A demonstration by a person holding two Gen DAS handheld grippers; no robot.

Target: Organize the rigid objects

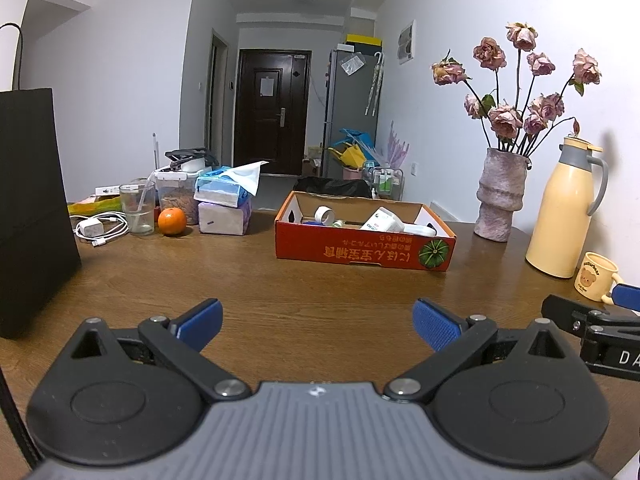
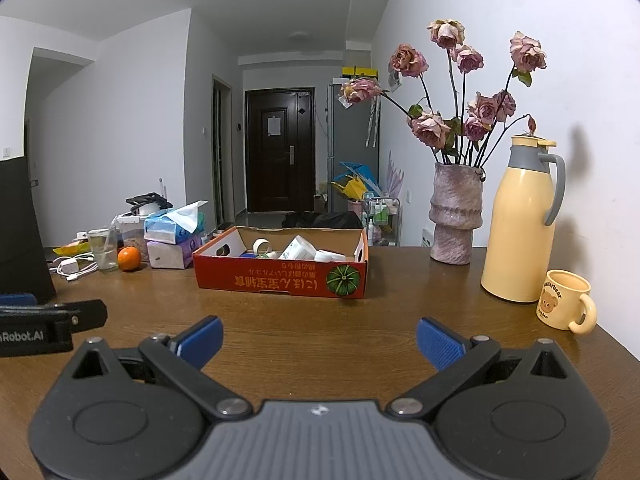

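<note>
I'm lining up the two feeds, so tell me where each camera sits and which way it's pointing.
Left wrist: on the left tool, low over the table, facing the box; own open fingers show, right tool at right edge.
Right wrist: on the right tool, facing the box; open fingers show, left tool at left edge.
Shared: box, vase, thermos, mug, orange.

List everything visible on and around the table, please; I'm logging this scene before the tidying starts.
cardboard box: 1, red-orange, table centre, holding white containers and a tape roll
vase: 1, mauve, right of box, dried pink roses
thermos jug: 1, cream, right of vase
mug: 1, cream, beside jug
orange: 1, orange, far left
glass: 1, clear, beside orange
tissue packs: 2, blue over white-purple, stacked
charger: 1, white, far left
black bag: 1, left edge
table: 1, brown wood
left gripper: blue pads, open
right gripper: blue pads, open
</note>
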